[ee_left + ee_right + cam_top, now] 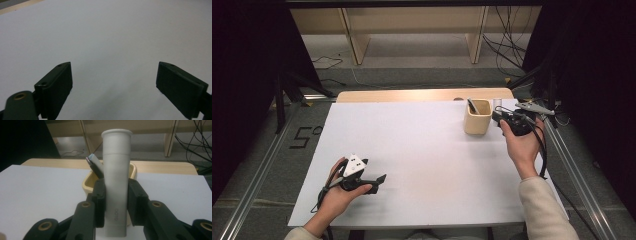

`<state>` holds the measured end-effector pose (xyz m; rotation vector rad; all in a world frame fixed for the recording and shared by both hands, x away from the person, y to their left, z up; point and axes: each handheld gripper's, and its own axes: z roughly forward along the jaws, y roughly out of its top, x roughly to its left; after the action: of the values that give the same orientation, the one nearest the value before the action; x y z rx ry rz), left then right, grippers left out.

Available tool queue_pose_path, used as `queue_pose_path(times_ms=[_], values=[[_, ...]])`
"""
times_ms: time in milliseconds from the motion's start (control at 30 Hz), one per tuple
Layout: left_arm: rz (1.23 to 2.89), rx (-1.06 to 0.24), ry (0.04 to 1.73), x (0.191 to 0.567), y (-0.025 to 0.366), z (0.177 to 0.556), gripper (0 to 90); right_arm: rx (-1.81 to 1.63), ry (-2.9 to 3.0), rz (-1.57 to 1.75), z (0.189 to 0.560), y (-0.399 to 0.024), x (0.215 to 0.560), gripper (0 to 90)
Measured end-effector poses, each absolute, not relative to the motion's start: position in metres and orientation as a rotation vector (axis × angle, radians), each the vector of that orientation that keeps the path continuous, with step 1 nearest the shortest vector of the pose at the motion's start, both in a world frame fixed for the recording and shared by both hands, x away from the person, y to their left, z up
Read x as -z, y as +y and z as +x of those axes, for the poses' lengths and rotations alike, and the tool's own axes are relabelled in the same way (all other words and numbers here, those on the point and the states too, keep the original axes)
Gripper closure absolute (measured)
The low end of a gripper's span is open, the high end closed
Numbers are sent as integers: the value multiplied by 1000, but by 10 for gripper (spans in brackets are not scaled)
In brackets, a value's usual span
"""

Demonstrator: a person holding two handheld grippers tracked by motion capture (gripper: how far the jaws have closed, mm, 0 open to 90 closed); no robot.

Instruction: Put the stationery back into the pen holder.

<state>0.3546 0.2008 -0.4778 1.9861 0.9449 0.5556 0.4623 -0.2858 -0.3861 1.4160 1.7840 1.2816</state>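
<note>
2 grippers: right gripper (116, 202) clamps tube (116, 180); left gripper (115, 82) gapes empty.
Tube: smooth white, flared rim, upright beside cup (477, 117).
Cup: cream, squarish, holding pen (472, 106).
Table (422, 150): matte white.

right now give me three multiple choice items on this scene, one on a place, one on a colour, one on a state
1. Where does the cup stand?
A. far right part of the table
B. near left corner
C. on the floor

2. What colour is the tube in the right tongs?
A. red
B. white
C. green

3. How do the left tongs stand?
A. shut on a pen
B. shut on the cup
C. open, nothing between them

Answers: 1 A, the high view shows the cup by the table's far right edge. 2 B, the right gripper view shows a pale white tube clamped upright. 3 C, the left gripper view shows bare table between the spread jaws.
</note>
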Motion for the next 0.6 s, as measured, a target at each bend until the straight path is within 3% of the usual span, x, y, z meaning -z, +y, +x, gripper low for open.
queue_pose_path(times_ms=[600], values=[[1985,-554,945,478,201,355,135,-1264,1782,1392,482,-276,380,713]])
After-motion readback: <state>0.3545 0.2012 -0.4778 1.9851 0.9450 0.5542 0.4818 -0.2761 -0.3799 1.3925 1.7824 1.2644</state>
